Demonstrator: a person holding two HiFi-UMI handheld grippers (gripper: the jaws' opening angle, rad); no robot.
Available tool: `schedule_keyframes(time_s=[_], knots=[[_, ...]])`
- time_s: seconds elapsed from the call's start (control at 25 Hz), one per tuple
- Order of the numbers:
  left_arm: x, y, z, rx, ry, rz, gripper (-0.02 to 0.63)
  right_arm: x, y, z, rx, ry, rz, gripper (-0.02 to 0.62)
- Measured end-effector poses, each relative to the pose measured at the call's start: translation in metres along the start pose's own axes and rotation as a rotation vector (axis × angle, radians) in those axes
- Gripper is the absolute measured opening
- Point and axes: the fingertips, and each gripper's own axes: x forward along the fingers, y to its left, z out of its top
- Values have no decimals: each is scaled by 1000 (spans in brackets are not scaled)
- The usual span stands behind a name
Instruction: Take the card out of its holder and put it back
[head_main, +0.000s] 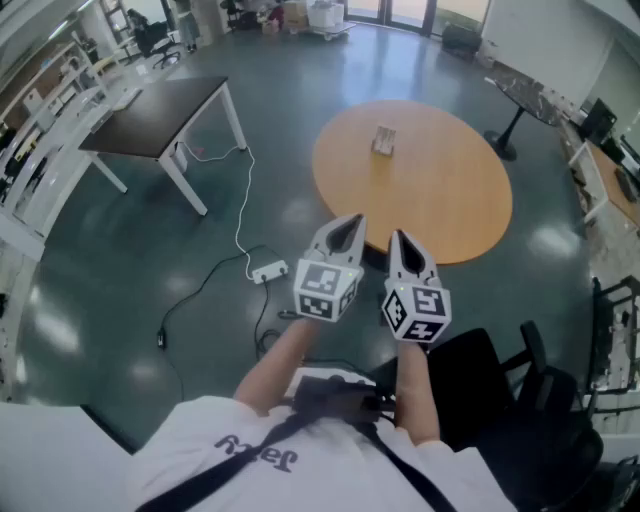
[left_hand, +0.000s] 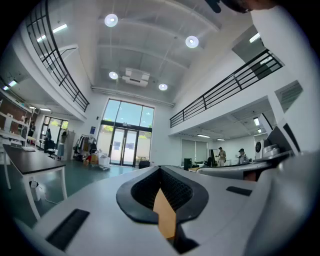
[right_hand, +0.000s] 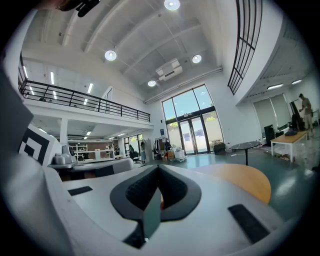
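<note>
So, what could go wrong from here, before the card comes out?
The card holder is small and far across the round table; a one-sided pull may tip it.
The left tongs and right tongs are shut and must open first.
The power strip and its cable lie beside the person: a trip risk.

Head view looks steeply down; both gripper views face level, right one sharing the round table (head_main: 412, 180) (right_hand: 245, 182)

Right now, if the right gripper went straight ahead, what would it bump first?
Probably nothing close: the right gripper points level, higher than the round wooden table, so its way looks free.
</note>
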Motion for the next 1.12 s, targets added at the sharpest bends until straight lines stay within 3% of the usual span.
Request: schedule_keyframes(time_s=[0.28,0.48,0.68,0.84,1.0,1.12], knots=[[-11,-2,-17,-3,27,72,9,-11,-2,-12,29,8,47,0],[-22,11,-30,6,58,127,9,-7,-3,-30,108,32,55,2],[-21,24,-43,-4,97,138,9,2,-15,-38,153,23,-5,3],[17,39,-63,3,147,71,9,35,-27,-44,133,25,-61,3],[66,75,-82,33,232,7,9,84,-45,-31,140,-8,-205,3],[93,114,-64,13,177,2,9,125,-41,-15,107,-48,-249,3]])
